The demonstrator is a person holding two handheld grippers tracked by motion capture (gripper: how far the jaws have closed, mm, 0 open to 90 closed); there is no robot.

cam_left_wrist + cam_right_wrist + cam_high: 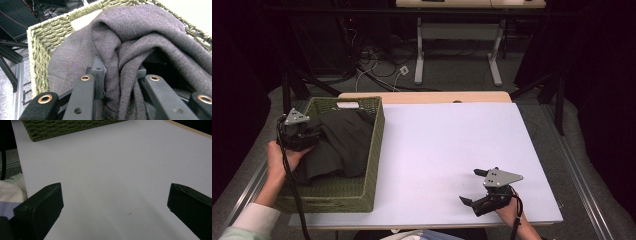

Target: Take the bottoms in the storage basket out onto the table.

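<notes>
A dark grey cloth (339, 142) lies bunched in a green woven basket (375, 150) at the table's left. My left gripper (309, 136) reaches into the basket from its left side and is shut on a fold of the cloth (120, 82), which is pinched between its jaws in the left gripper view (119, 72). My right gripper (473, 186) rests low over the white table top (437, 145) near the front right, open, with nothing between its fingers (40, 207).
The basket's near side (67, 127) shows at the top of the right gripper view. A wooden strip (427, 96) edges the table's far side. Beyond it stand a desk frame (457, 35) and cables on the floor. A pale sleeve (11, 192) lies at the table's front edge.
</notes>
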